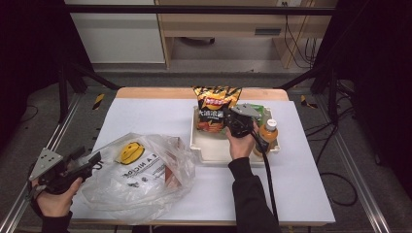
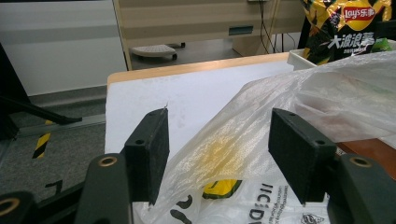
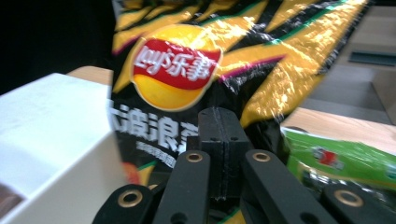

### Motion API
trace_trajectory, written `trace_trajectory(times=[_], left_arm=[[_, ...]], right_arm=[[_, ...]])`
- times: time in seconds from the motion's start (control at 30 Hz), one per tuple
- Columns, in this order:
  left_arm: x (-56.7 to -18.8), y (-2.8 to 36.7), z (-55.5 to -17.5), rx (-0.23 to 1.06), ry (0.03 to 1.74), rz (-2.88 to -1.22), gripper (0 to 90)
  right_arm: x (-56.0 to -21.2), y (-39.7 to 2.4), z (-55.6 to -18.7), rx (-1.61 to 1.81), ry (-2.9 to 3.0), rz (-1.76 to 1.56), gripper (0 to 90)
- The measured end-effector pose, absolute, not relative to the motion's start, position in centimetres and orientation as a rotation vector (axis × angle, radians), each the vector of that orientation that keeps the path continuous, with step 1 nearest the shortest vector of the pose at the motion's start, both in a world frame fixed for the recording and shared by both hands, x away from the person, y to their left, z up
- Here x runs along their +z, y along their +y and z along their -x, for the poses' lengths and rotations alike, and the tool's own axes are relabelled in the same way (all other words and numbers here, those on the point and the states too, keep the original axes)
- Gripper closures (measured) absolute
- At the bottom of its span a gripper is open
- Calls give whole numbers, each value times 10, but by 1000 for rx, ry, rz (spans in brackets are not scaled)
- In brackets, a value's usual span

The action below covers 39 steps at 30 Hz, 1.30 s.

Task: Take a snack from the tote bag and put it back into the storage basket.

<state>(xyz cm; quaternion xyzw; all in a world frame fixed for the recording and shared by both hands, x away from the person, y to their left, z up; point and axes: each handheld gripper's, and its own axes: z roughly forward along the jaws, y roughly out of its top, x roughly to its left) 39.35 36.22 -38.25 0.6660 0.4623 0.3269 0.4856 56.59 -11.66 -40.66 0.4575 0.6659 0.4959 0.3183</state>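
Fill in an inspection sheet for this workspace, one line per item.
Surface: white table, wooden far edge.
Job's things: chip bag standing in white tray; orange bottle and green packet in it too; clear plastic bag lying at left.
Clutter: nothing seen.
Grippers: left gripper open around the bag's edge; right gripper shut on chip bag.
Cables: black cable trailing from right gripper.
Surroundings: dark frame, wooden desk behind.

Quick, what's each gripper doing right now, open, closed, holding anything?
Left gripper: open, jaws on either side of the clear plastic bag, not clamped.
Right gripper: closed, apparently pinching the chip bag.
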Motion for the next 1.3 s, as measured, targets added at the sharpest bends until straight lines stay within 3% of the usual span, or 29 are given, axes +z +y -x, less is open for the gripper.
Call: trace_trajectory(times=[0.67, 1.03, 1.3], left_arm=[[-383, 363, -394, 793, 1127, -1620, 378], [-378, 360, -390, 807, 1103, -1620, 378], [-368, 354, -382, 821, 1066, -1604, 378]], right_arm=[[-406, -122, -575, 1297, 1748, -1200, 864], [-372, -127, -533, 1353, 1789, -1075, 574], [-360, -132, -488, 1397, 1868, -1006, 465]])
